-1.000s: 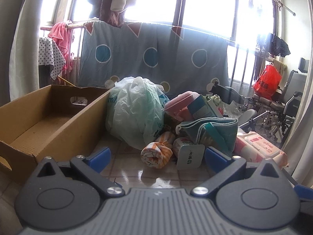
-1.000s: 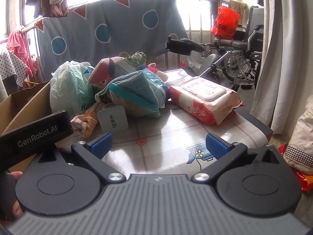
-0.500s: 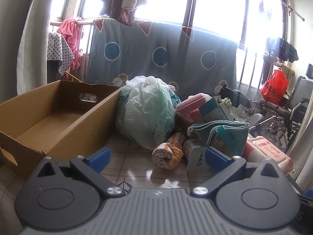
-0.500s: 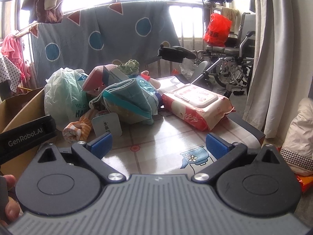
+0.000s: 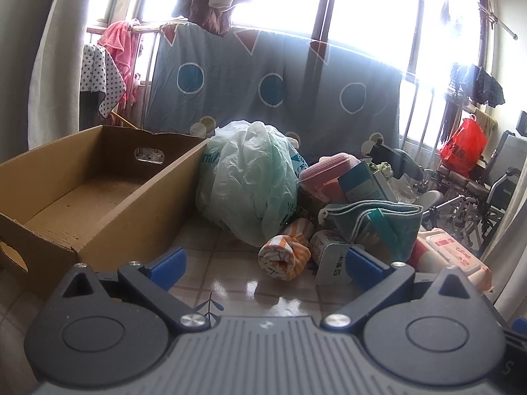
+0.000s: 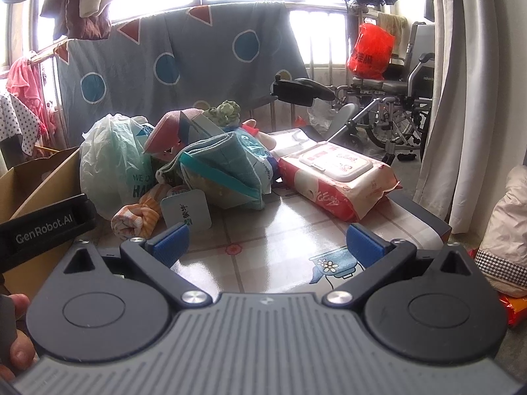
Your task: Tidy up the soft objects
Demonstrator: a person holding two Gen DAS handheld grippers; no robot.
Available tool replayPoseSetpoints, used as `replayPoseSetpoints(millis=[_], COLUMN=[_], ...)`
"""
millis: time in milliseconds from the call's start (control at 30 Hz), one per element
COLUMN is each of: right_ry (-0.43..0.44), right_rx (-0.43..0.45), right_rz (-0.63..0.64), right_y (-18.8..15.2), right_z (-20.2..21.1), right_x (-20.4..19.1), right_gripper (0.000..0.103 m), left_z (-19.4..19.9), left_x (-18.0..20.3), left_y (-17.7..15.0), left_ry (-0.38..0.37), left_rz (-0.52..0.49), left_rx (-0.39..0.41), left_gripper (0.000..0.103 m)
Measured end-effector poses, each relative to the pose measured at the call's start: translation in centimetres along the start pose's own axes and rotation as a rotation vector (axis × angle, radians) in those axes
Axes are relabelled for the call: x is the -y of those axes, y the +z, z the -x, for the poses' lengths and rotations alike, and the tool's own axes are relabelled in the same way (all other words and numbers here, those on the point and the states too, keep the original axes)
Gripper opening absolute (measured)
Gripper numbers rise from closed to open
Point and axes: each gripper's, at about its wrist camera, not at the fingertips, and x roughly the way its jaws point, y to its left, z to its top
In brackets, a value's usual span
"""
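A pile of soft things lies on the tiled table: a green-white plastic bag [image 5: 250, 184], a rolled orange-striped towel [image 5: 285, 256], a folded teal cloth [image 5: 375, 220], a pink item [image 5: 329, 168] and a wet-wipes pack [image 6: 336, 177]. An empty cardboard box [image 5: 92, 197] stands left of the pile. My left gripper [image 5: 263, 263] is open and empty, short of the towel. My right gripper [image 6: 266, 240] is open and empty, over bare table in front of the teal cloth [image 6: 224, 168] and the towel [image 6: 135, 220].
A blue patterned sheet [image 5: 263, 89] hangs on a rail behind the table. A wheelchair [image 6: 398, 98] and a red bag [image 6: 370, 51] stand at the right. The table's right edge [image 6: 425, 217] is near the wipes. The left gripper's body [image 6: 42, 227] shows at the left.
Both grippers have drawn back and risen a little, so the pile looks smaller and more of the box shows. Jaws stay open. Nothing on the table has moved.
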Motion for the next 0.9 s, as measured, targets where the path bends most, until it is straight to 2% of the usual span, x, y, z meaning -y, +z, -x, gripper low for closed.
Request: replayPoseSetpoints(millis=[100, 900], right_ry=[0.007, 0.016], right_rx=[-0.023, -0.024], right_rz=[0.0, -0.053], right_y=[0.08, -0.02], right_z=[-0.46, -0.66], right_x=[0.01, 0.72], right_gripper=[0.102, 0.102], left_z=[-0.01, 0.29], left_x=[0.22, 0.35], left_y=[-0.01, 0.03], left_ry=[0.003, 0.016], left_rz=[-0.017, -0.031], left_rx=[-0.002, 0.007], left_gripper=[0.103, 0.103])
